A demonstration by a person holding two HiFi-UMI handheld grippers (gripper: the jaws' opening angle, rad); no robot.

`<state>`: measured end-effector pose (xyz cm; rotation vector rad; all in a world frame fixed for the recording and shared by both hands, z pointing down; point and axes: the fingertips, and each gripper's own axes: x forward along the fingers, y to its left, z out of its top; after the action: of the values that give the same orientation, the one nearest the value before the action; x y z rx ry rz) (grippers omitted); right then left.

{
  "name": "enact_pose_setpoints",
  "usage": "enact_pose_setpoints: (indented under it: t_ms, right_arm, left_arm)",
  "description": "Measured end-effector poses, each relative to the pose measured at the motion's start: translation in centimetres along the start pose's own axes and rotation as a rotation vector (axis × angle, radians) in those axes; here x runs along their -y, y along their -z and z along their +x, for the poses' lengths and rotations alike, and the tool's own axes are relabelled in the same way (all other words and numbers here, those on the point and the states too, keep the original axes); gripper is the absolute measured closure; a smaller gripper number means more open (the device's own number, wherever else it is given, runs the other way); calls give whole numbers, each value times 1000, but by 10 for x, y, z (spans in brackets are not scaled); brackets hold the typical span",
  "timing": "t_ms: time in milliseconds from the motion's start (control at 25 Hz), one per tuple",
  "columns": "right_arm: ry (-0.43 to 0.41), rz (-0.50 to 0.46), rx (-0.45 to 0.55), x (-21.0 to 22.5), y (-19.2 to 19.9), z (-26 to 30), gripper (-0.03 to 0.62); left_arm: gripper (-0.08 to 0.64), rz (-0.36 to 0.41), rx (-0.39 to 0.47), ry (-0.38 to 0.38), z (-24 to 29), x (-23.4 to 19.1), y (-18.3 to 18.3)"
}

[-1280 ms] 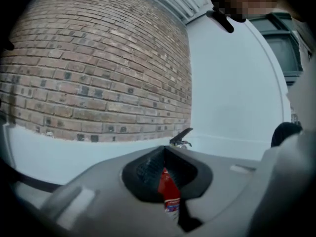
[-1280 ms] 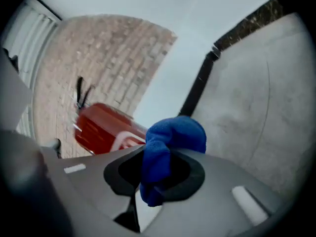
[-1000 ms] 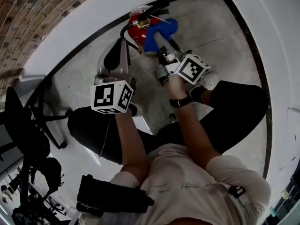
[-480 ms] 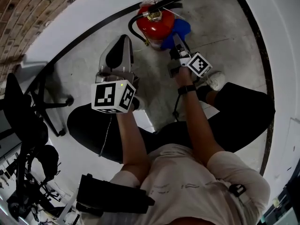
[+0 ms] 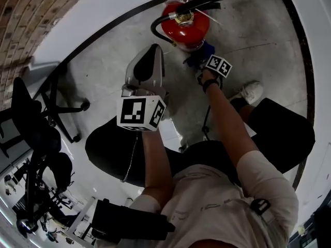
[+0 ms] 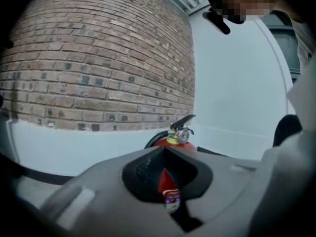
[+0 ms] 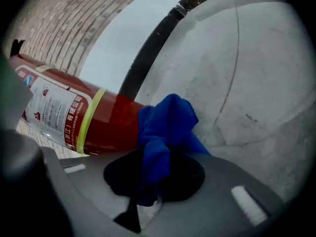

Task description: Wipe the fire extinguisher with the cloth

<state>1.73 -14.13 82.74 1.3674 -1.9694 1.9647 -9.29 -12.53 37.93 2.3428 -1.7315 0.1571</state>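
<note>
Two jaws of the right gripper (image 7: 148,191) pinch the blue cloth (image 7: 165,127) against the lower right side of the fire extinguisher (image 5: 185,27), far by the wall (image 5: 93,19); I would press firmly and stroke around; the left gripper (image 6: 165,169), pressed together on nothing, hovers near.

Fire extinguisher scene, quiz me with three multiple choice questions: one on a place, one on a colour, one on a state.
1. Where does the fire extinguisher stand?
A) on a shelf
B) on the floor by the wall
C) on a table

2. What colour is the cloth?
A) blue
B) yellow
C) white

3. How do the fingers of the left gripper stand?
A) closed on the cloth
B) wide apart
C) together, holding nothing

Answers:
1. B, its base rests on the concrete floor.
2. A, the bunch pinched in the right gripper is blue.
3. C, the left gripper view shows them meeting with nothing between.
</note>
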Motion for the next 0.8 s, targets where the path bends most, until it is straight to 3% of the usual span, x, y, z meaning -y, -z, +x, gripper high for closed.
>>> enact_pose_setpoints:
  t_ms: [80, 160, 240, 320, 480, 640, 720, 800]
  right_arm:
    - [20, -2, -9, -4, 0, 0, 523]
    - [-46, 70, 58, -21, -18, -16, 523]
    - [-197, 160, 165, -59, -53, -48, 522]
    - [-371, 190, 223, -114, -84, -95, 520]
    - [-610, 94, 240, -232, -117, -193, 518]
    - [-846, -35, 196, -329, -135, -237, 518]
    - [-886, -74, 150, -357, -129, -238, 518]
    - [-831, -94, 157, -360, -124, -229, 519]
  left_arm:
    - [560, 9, 12, 7, 2, 1, -8]
    - [560, 17, 31, 17, 3, 1, -18]
    - [560, 22, 50, 24, 4, -1, -28]
    - [560, 25, 65, 36, 6, -2, -37]
    - [560, 73, 102, 88, 6, 7, -67]
    - [560, 108, 176, 113, 2, 16, -103]
    - [560, 118, 193, 115, 3, 20, -113]
    - [560, 123, 202, 119, 5, 26, -120]
